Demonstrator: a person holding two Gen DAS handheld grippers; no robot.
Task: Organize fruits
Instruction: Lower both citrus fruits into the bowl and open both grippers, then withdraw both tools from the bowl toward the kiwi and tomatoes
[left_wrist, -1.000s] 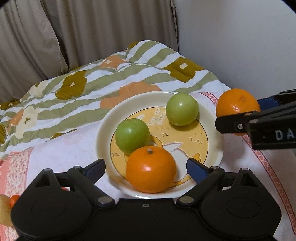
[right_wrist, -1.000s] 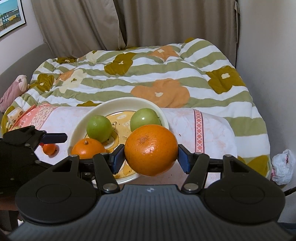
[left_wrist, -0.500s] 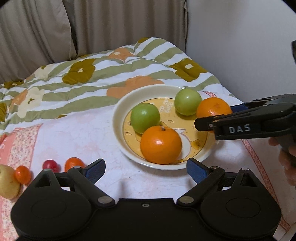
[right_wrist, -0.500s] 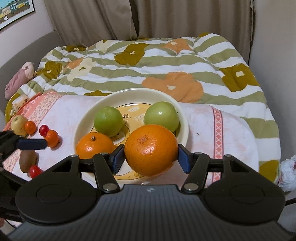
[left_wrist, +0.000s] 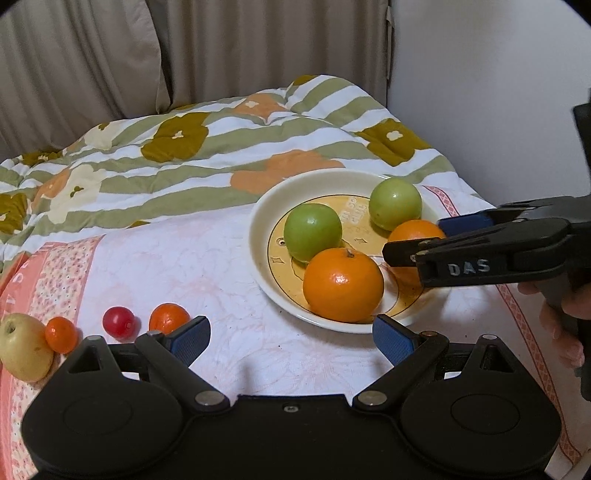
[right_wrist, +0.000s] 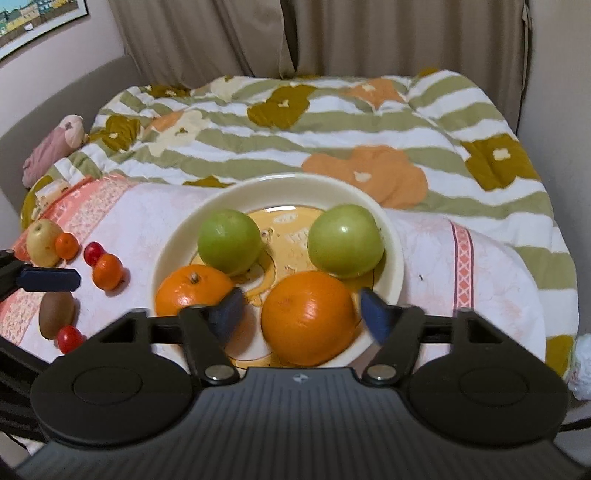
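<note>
At the lower centre of the right wrist view, the large orange (right_wrist: 310, 317) is being left on the plate (right_wrist: 395, 240) between the spread pads of the right claw (right_wrist: 301, 314), which is best drawn straight back without nudging it, while the left claw (left_wrist: 291, 338) is being held open and empty.

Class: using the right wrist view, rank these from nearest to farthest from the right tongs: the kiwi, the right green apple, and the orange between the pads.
1. Orange, between the open right tongs, on the plate.
2. Green apple, just behind it.
3. Kiwi, far left on the cloth.
</note>
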